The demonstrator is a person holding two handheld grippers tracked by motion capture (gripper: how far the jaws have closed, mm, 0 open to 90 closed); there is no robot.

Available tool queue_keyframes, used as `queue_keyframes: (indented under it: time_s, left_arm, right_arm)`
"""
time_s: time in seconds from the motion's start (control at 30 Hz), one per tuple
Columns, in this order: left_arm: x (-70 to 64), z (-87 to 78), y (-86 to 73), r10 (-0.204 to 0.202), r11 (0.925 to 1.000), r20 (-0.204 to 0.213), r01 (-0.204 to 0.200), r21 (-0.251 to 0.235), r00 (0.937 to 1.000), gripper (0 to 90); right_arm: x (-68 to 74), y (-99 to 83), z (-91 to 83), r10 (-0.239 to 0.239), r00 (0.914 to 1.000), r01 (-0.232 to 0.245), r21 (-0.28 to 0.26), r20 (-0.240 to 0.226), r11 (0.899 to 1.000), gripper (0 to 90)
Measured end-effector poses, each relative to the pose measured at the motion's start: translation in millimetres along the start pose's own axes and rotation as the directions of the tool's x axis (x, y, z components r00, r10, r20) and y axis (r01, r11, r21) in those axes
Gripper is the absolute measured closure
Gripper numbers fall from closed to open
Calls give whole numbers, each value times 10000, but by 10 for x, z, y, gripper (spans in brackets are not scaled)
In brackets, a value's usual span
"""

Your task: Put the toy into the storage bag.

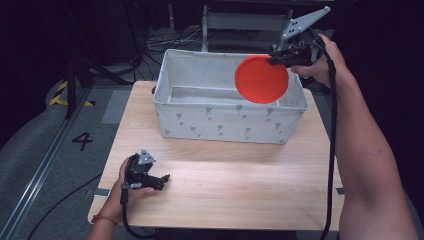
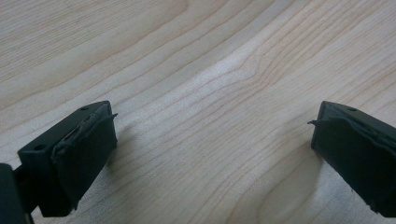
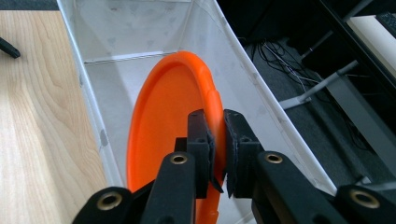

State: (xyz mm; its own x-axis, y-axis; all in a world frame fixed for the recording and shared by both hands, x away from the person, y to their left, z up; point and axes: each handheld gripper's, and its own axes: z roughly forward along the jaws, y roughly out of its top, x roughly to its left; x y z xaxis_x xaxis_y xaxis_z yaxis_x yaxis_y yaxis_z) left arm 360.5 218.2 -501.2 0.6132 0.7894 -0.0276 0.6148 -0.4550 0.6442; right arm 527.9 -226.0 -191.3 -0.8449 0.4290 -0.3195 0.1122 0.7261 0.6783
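nearest the high view's camera, the person's right forearm (image 1: 367,165) reaches up the right side of the table (image 1: 225,185) to the right gripper (image 1: 276,60), whose jaws are clamped on the rim of an orange plate (image 1: 261,79). in the right gripper view the two pads (image 3: 201,140) pinch the plate's (image 3: 163,140) raised edge from both sides. the plate stands on edge, hanging down from the grip over the right end of a white fabric bin (image 1: 175,107), its flat face turned toward the person; being round, it has no long axis to speak of. whether it touches the bin's near wall cannot be told. the bin (image 3: 93,112) sits at the far side of the wooden table. well apart from it, near the front left corner, the left gripper (image 1: 162,179) rests low over the wood in the person's left hand (image 1: 122,187), its jaws spread wide with bare wood (image 2: 210,116) between them.
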Motion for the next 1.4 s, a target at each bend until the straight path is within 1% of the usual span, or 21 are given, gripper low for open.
queue_keyframes:
  time_s: [0.03,0.1,0.17,0.3,0.43,0.5,0.57,0.7,0.8,0.9,0.97,1.0,1.07,1.1,1.13,1.17,1.2,1.23,1.27,1.33,1.4]
  left_arm:
    - [2,0,1,38,10000,-16,-38,-14,10000,5]
    - [3,0,1,53,10000,-26,-53,-12,10000,5]
    - [2,0,1,36,10000,-6,-36,-9,10000,5]
    - [1,0,1,27,10000,-16,-27,-15,10000,5]
    - [4,0,1,70,10000,-21,-70,-8,10000,5]
    - [4,0,1,68,10000,-23,-68,-12,10000,5]
    - [4,0,1,66,10000,-21,-67,-14,10000,5]
    - [4,0,1,67,10000,-24,-67,-14,10000,5]
    - [5,1,1,64,10000,-16,-64,-13,10000,5]
    - [5,1,0,64,10000,-6,-64,-24,10000,5]
    - [5,1,1,66,10000,-7,-66,-12,10000,5]
    - [6,1,1,72,10000,-6,-72,-19,10000,5]
    - [6,-1,0,88,10000,-41,-88,-5,10000,5]
    - [6,-1,0,88,10000,-41,-88,-5,10000,5]
    - [4,-2,-1,58,10000,-18,-58,8,10000,5]
    - [4,-2,-1,58,10000,-18,-58,8,10000,5]
    - [6,-1,0,84,10000,-39,-84,-4,10000,5]
    - [6,-1,0,84,10000,-37,-84,-6,10000,5]
    - [6,-1,0,78,10000,-36,-78,-10,10000,5]
    - [7,0,0,84,10000,-25,-84,-14,10000,5]
    - [7,-2,1,84,10000,-24,-84,7,10000,5]
  right_arm:
    - [0,-15,40,-66,10000,66,23,31,10000,821]
    - [-2,-59,126,-151,9997,152,44,-178,9999,821]
    - [-10,-114,221,-112,9994,119,201,-339,9997,821]
    - [-7,-229,398,-160,9981,204,734,-601,9971,821]
    - [36,-327,571,-304,9948,423,1222,-971,9916,820]
    - [59,-366,643,-408,9921,574,1406,-1183,9884,820]
    - [99,-409,735,-511,9867,764,1626,-1541,9837,820]
    - [141,-451,838,-595,9803,957,1891,-1885,9773,820]
    - [165,-501,991,-529,9745,1075,2470,-2182,9630,820]
    - [186,-516,1063,-439,9693,1144,2859,-2419,9514,819]
    - [185,-516,1096,-417,9666,1188,2981,-2527,9471,819]
    - [190,-519,1108,-336,9670,1130,3067,-2526,9451,819]
    - [175,-534,1135,-278,9623,1204,3322,-2706,9355,819]
    - [175,-534,1135,-278,9623,1204,3322,-2706,9355,819]
    - [169,-546,1158,-274,9631,1257,3571,-2679,9256,818]
    - [169,-546,1158,-274,9631,1257,3571,-2679,9256,818]
    - [165,-567,1184,-157,9605,1289,3941,-2778,9100,816]
    - [162,-576,1193,-183,9593,1364,4058,-2817,9037,816]
    - [159,-587,1202,-73,9582,1317,4183,-2860,8987,815]
    - [162,-608,1209,-73,9539,1420,4298,-3000,8917,814]
    - [161,-629,1219,-58,9528,1481,4479,-3037,8817,814]
